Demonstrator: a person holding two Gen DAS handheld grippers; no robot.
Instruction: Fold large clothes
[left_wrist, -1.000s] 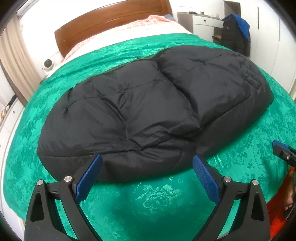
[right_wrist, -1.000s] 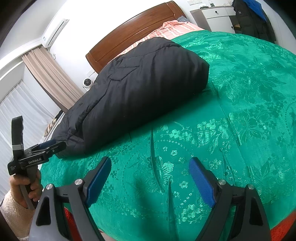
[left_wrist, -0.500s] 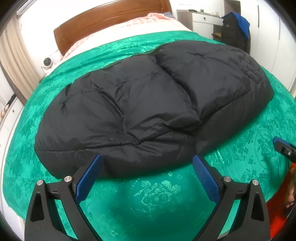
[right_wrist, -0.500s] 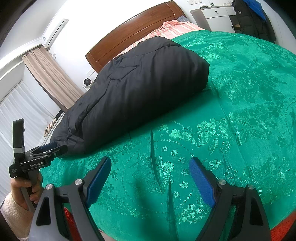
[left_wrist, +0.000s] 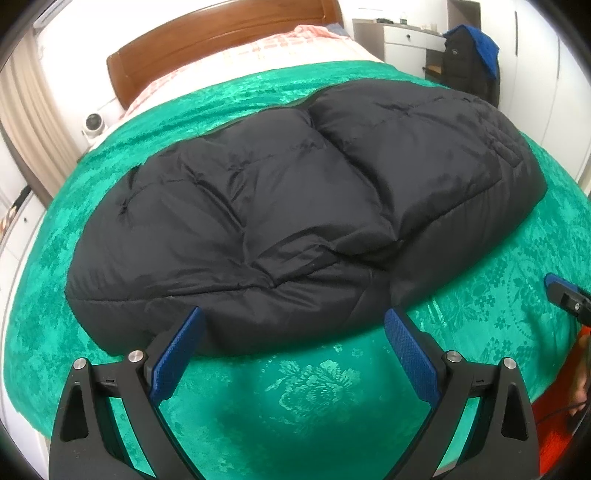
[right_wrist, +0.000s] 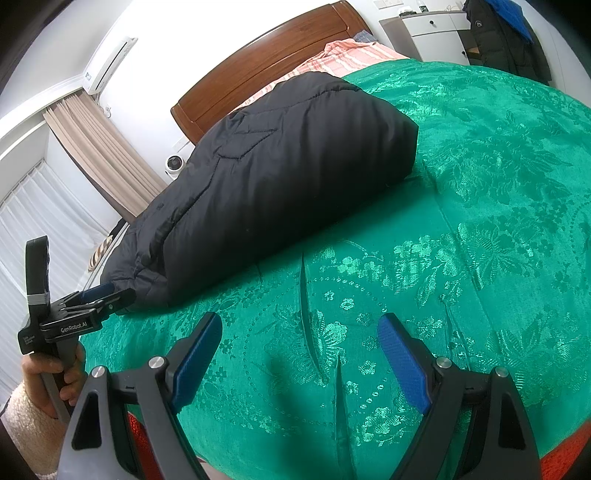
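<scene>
A black puffy down jacket (left_wrist: 295, 214) lies folded into a thick bundle on the green bedspread (left_wrist: 314, 398); it also shows in the right wrist view (right_wrist: 280, 184). My left gripper (left_wrist: 293, 325) is open and empty, its blue pads right at the jacket's near edge. It appears from the side in the right wrist view (right_wrist: 107, 291), touching the jacket's corner. My right gripper (right_wrist: 299, 332) is open and empty over bare bedspread, to the right of the jacket; its tip shows in the left wrist view (left_wrist: 565, 295).
A wooden headboard (left_wrist: 221, 40) and pink striped bedding (left_wrist: 295, 44) lie at the far end. A white dresser (right_wrist: 432, 29) with a dark coat (left_wrist: 469, 70) hanging stands at the back right. Curtains (right_wrist: 103, 162) and a small white camera (left_wrist: 92, 123) are at the left.
The left gripper has moved slightly closer to the jacket's near edge. The right gripper has stayed put. Both remain open.
</scene>
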